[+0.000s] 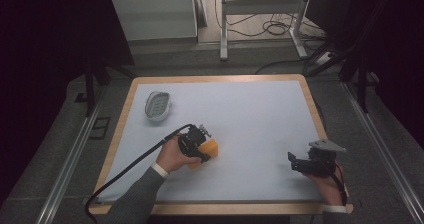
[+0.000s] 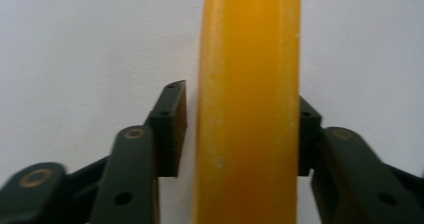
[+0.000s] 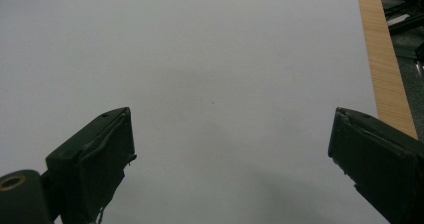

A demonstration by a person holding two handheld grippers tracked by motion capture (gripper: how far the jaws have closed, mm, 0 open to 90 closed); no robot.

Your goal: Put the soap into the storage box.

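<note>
An orange-yellow slab (image 2: 248, 104) stands on edge between the jaws of my left gripper (image 2: 242, 109). The right jaw touches its side, while a thin gap of table shows between the left jaw and the slab. From above, the slab (image 1: 210, 149) sits at the front middle of the white table top (image 1: 250, 114), with the left gripper (image 1: 200, 149) over it. My right gripper (image 3: 230, 134) is wide open over bare table, with nothing between its jaws. In the high view the right gripper (image 1: 300, 163) is near the front right corner.
A white oval object with a ribbed grey inside (image 1: 158, 105) lies at the back left of the table. The wooden rim (image 3: 382, 59) runs close on the right of the right gripper. A black cable (image 1: 135, 166) trails from the left gripper over the front left edge.
</note>
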